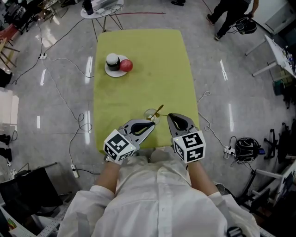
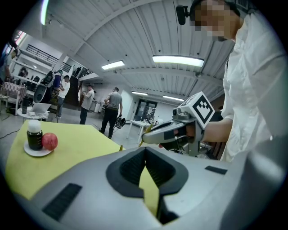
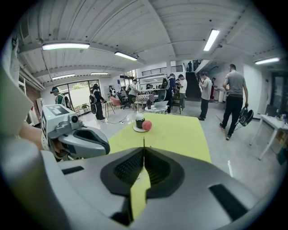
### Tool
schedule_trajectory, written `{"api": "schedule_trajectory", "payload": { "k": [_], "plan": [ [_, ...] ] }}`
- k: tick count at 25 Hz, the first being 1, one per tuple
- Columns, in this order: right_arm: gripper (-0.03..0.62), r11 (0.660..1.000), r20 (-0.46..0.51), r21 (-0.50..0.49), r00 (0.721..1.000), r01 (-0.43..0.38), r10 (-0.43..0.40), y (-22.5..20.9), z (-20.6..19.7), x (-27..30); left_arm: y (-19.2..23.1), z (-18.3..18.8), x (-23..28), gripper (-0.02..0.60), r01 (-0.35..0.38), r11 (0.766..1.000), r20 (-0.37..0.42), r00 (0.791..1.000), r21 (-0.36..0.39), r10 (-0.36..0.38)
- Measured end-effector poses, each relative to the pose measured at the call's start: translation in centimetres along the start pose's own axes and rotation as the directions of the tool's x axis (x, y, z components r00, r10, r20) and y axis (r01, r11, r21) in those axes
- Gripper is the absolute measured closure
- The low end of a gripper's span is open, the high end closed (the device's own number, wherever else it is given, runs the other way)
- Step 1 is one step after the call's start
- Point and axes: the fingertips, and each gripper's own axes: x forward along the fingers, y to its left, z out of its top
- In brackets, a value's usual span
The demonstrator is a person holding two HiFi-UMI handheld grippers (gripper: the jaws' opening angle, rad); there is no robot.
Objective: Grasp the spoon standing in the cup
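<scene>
A clear glass cup (image 1: 151, 114) stands near the front edge of the yellow-green table (image 1: 138, 51). The gold spoon (image 1: 159, 110) leans up and to the right over its rim. My right gripper (image 1: 169, 115) sits just right of the cup, jaws shut. A gold sliver of the spoon (image 2: 142, 136) shows at its tips in the left gripper view. In the right gripper view, a thin edge stands between the closed jaws of the right gripper (image 3: 144, 147). My left gripper (image 1: 152, 126) lies just in front of the cup. The left gripper (image 2: 145, 150) is shut with nothing in it.
A white plate (image 1: 112, 72) at the table's far left carries a dark jar (image 1: 112, 61) and a red apple (image 1: 126, 65). Cables trail over the floor (image 1: 69, 115) on the left. A small round table (image 1: 99, 11) and a standing person (image 1: 231, 14) are beyond the far end.
</scene>
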Motion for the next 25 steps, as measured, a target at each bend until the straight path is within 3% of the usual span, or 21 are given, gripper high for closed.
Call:
{"api": "schedule_trajectory", "payload": {
  "k": [25],
  "plan": [
    [0.586,0.995,0.1,0.092,0.995,-0.027,0.018,-2.3,1.5,-3.8,0.1,0.5,0.8,0.578,-0.007,1.0,-0.005,1.0,0.013,0.007]
  ]
}}
